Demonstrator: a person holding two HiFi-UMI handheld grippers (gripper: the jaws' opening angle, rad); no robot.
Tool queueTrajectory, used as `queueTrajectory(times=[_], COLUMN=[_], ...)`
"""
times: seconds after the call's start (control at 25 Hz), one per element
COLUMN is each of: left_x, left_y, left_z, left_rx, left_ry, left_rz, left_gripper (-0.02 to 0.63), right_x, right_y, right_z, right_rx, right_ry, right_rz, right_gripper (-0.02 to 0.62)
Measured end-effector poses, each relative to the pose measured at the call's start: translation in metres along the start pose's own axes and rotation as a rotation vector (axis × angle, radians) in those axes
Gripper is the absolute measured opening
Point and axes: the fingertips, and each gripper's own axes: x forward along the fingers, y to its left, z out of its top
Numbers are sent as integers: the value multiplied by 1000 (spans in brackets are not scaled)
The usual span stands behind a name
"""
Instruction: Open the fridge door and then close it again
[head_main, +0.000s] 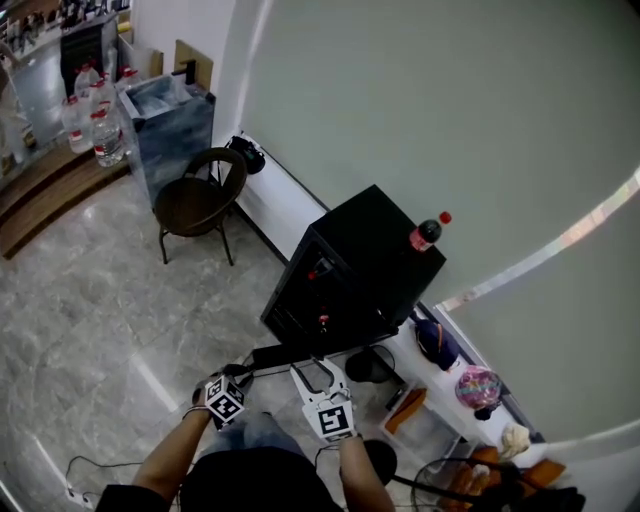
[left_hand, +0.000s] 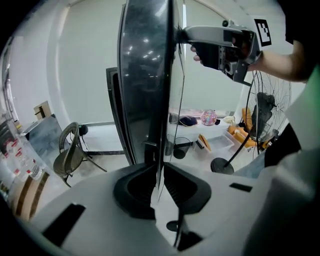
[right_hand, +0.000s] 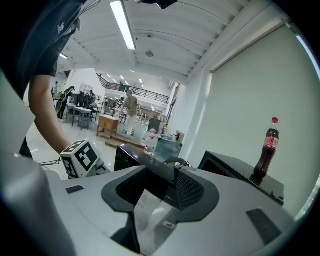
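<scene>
Your right gripper (right_hand: 161, 182) had its jaws closed on the top edge of the fridge door (right_hand: 134, 156), the hatched right pad pressed against the dark slab, with pale reflections in the glass below it. The black fridge (right_hand: 240, 170) stood just to the right, its top bare except for a cola bottle (right_hand: 267, 149) standing upright near the far edge, against a plain pale wall (right_hand: 250, 85). To the left, your arm (right_hand: 44, 122) reached down to a marker cube (right_hand: 81, 157) beside the door. Beyond the door stood water bottles (right_hand: 150, 137), and farther back a person (right_hand: 131, 107) stood under a long ceiling light (right_hand: 122, 22).
</scene>
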Motion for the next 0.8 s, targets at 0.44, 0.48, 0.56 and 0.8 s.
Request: queueTrajectory(times=[0.44,0.48,0.56,0.8], left_x=[22,25,32,51], left_y=[73,80,93,133], left_z=[22,25,29,49], left_rx=[2,4,10,48], left_ry=[-9,-5,6,37], left_rz=[-22,-26,-41,-73], left_gripper=[57,58,60,65], right_x=[52,58,68,96], right_y=[-26,-29,-36,-58], right_z=[8,8,9,12], right_rx=[15,18,21,50], right_ry=[34,39,49,68], right_rz=[-112,-123,-140,-211], right_gripper=[181,181,181,178])
